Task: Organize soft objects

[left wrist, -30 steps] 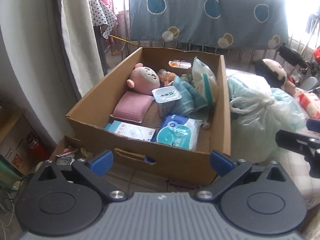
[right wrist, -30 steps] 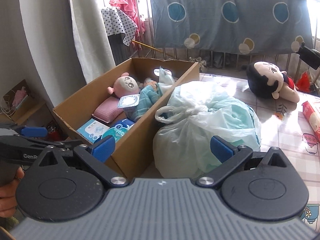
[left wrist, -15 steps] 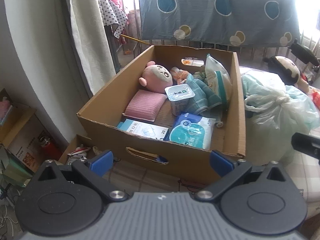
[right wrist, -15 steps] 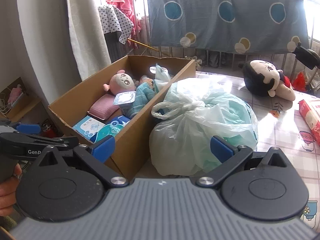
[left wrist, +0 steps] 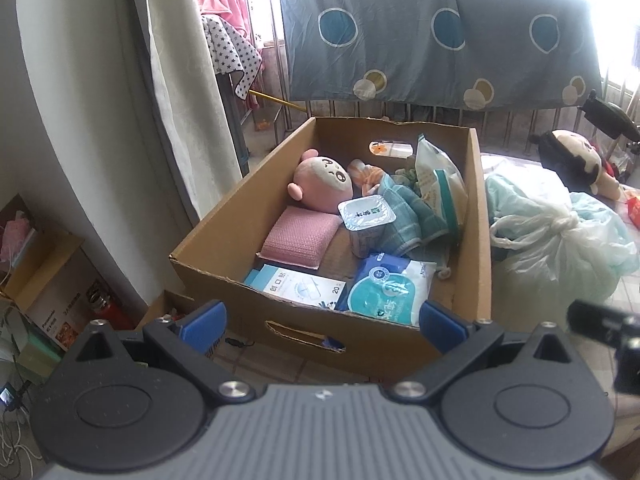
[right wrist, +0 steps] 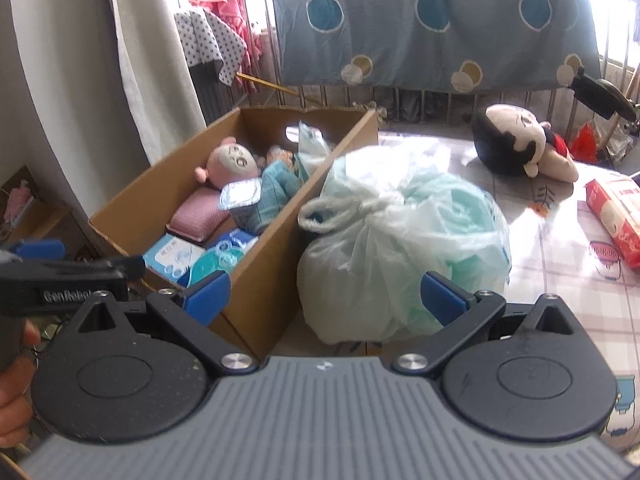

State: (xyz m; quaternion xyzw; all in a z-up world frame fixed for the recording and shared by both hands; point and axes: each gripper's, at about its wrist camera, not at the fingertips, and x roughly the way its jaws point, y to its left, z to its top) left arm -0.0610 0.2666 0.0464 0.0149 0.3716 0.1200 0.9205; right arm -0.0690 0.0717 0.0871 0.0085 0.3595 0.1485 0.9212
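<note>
1. Cardboard box: open-topped and oblong, its long axis running away from both cameras toward the railing, a cut handle slot in the near end wall. It stands just left of the tied plastic bag, the two touching or nearly so.
2. Box contents, far to near: pink plush head, face up, against the left wall; pink sponge pad in front of it; foil-lidded cup, tilted, leaning on the teal checked cloth; a clear packet standing upright by the right wall; flat mask box and wet-wipes pack side by side at the near end.
3. Tied plastic bag: translucent, holding pale green soft material, knot uppermost with its loops toward the box; it rests on the checked tablecloth.
4. Black-haired plush doll: lying on its side on the tablecloth well behind the bag, head toward the box.
5. Red packet: at the right edge of the tablecloth.
6. Left gripper: fingers spread wide, nothing between them, before the box's near wall.
7. Right gripper: fingers spread wide, empty, facing the bag.
8. Change against one second ago: in the left view the box sits further right and nearer; in the right view the bag looks nearer and more central.
</note>
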